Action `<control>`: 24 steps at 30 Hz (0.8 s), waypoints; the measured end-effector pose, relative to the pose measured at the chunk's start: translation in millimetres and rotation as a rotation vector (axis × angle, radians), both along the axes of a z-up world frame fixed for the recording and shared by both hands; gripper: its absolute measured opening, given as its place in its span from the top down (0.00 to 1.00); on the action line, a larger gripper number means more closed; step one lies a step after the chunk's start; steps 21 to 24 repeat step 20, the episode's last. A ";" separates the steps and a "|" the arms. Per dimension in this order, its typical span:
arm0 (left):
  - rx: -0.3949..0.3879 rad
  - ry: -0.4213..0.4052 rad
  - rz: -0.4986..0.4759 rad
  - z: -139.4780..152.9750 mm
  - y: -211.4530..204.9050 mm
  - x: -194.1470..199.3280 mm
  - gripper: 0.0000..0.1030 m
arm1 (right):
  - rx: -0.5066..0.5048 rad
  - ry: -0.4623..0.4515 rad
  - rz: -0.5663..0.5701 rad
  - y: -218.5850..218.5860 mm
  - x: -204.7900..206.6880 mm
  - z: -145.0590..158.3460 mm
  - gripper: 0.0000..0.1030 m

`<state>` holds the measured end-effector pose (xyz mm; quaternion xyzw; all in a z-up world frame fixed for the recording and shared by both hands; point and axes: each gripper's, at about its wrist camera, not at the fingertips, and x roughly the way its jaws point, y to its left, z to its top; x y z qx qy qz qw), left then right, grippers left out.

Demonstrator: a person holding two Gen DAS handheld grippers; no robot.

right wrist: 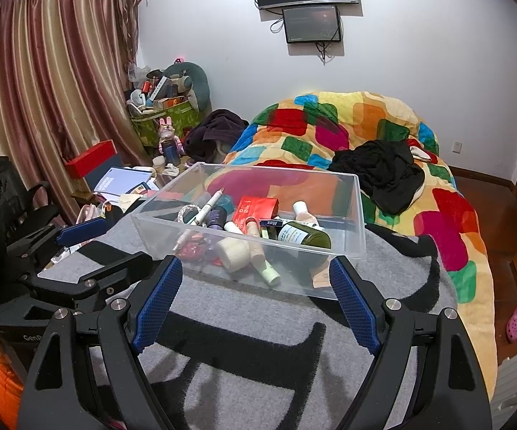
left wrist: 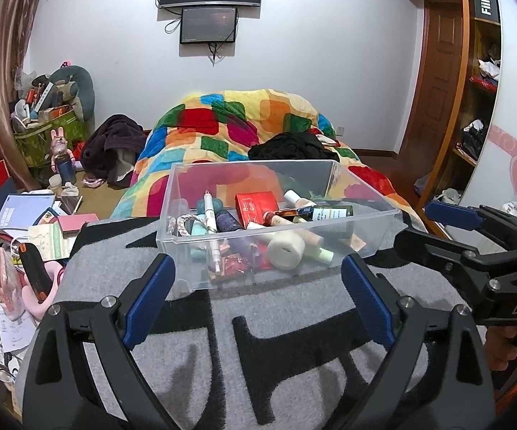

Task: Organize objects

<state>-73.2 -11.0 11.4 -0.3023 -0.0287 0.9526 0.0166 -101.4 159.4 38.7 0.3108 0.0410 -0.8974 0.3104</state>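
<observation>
The grey and black mat [left wrist: 276, 322] lies bare in front of the clear bin [left wrist: 373, 229], so there is free room there. The bin's top is open, but its floor is crowded with bottles [right wrist: 305, 236], a pen [left wrist: 211, 229] and a foam roll [left wrist: 287, 249]. Left of the mat, piled papers and books [left wrist: 29, 222] block the way. Behind the bin rises the bright blanket [right wrist: 366, 132] with black clothes [right wrist: 384, 168].
</observation>
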 end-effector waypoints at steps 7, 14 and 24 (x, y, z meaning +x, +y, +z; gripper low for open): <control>0.006 -0.020 -0.010 -2.8 0.0 -0.8 0.08 | -0.003 -0.002 -0.001 0.1 0.1 0.2 0.20; 0.019 -0.018 -0.010 -2.6 -0.8 0.3 0.08 | -0.003 -0.009 -0.003 -0.4 -0.2 0.6 0.20; 0.025 -0.013 -0.010 -1.4 0.4 0.6 0.08 | -0.004 -0.010 -0.003 1.0 -0.8 -0.3 0.20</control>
